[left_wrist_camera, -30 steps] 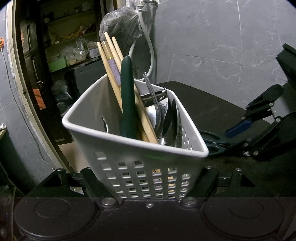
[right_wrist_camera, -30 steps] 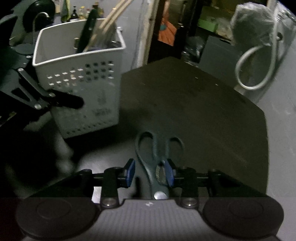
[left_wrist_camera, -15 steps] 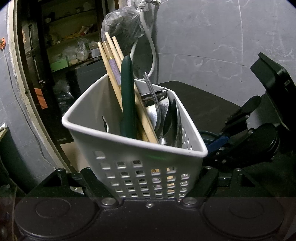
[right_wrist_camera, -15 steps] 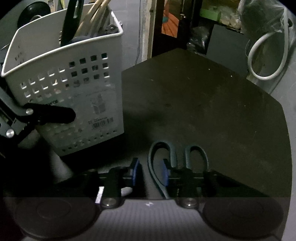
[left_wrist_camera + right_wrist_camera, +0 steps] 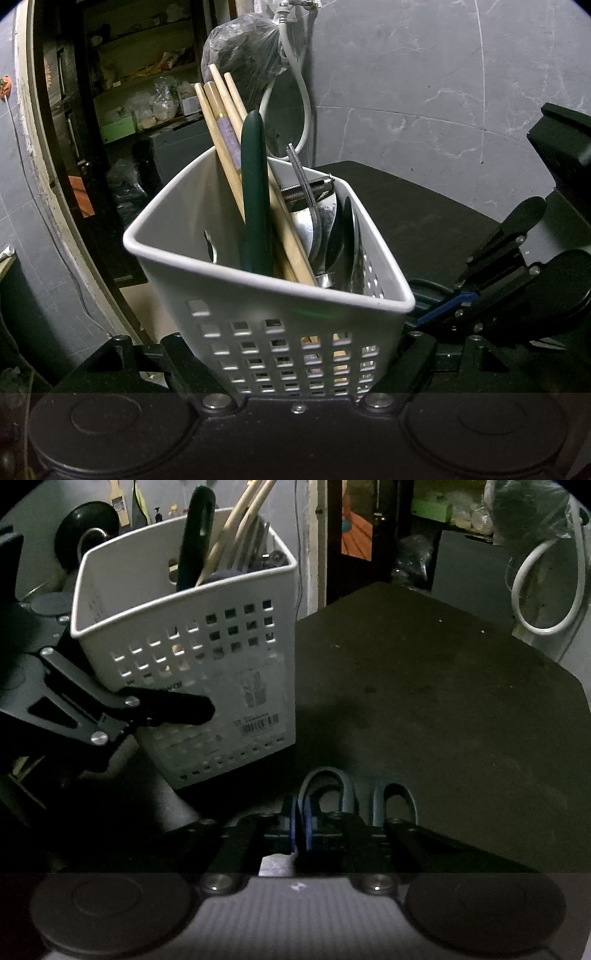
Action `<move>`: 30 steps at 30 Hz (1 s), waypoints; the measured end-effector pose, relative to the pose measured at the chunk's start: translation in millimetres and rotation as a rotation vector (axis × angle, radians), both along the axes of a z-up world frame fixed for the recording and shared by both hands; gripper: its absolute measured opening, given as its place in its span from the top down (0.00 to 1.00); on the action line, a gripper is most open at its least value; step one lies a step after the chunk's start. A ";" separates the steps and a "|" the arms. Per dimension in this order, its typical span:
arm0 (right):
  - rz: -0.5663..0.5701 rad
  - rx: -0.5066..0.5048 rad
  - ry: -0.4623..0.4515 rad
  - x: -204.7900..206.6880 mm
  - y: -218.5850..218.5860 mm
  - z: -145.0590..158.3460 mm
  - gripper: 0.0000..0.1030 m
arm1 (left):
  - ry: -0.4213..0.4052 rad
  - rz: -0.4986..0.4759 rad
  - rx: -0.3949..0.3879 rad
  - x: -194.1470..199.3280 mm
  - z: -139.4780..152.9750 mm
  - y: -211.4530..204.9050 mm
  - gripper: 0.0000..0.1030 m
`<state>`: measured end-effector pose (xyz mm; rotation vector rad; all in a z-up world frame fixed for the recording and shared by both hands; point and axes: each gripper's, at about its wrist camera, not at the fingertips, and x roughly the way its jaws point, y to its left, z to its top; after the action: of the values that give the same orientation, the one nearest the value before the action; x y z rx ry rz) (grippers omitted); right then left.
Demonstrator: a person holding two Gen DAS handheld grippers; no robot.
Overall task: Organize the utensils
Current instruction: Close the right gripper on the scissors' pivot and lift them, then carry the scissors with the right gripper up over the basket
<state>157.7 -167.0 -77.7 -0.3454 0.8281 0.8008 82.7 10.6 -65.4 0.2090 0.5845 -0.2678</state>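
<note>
1. My right gripper (image 5: 300,821) has just shut. A second ago its blue pads stood apart on either side of the scissors (image 5: 354,794); now they are pinched together on the left handle loop, with almost no gap between them.
2. The scissors lie flat on the dark table (image 5: 443,701), just to the right of the white basket (image 5: 192,638), handles pointing away from me. I cannot see the blades; they are hidden under the gripper body.
3. My left gripper (image 5: 295,354) has not moved: its jaws clamp the lower walls of the basket from both sides and hold it tilted.
4. The basket already holds wooden chopsticks (image 5: 229,147), a dark green handle (image 5: 254,192) and some metal utensils (image 5: 321,229), so the scissors look like the last loose item on the table.
5. What this means: I judge the grasp made, and the lift and drop into the basket come next.
6. The risk I see is the grip on a single loop: the scissors may swing or hinge open as they rise.
</note>
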 end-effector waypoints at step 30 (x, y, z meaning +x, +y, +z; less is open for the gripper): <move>-0.053 -0.035 0.005 -13.0 23.1 -7.9 0.94 | 0.009 -0.004 0.004 0.0 -2.8 -0.5 0.23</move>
<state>144.7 -144.0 -85.6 -0.3512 0.8531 0.7391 82.8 10.1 -68.2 0.2130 0.5937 -0.2712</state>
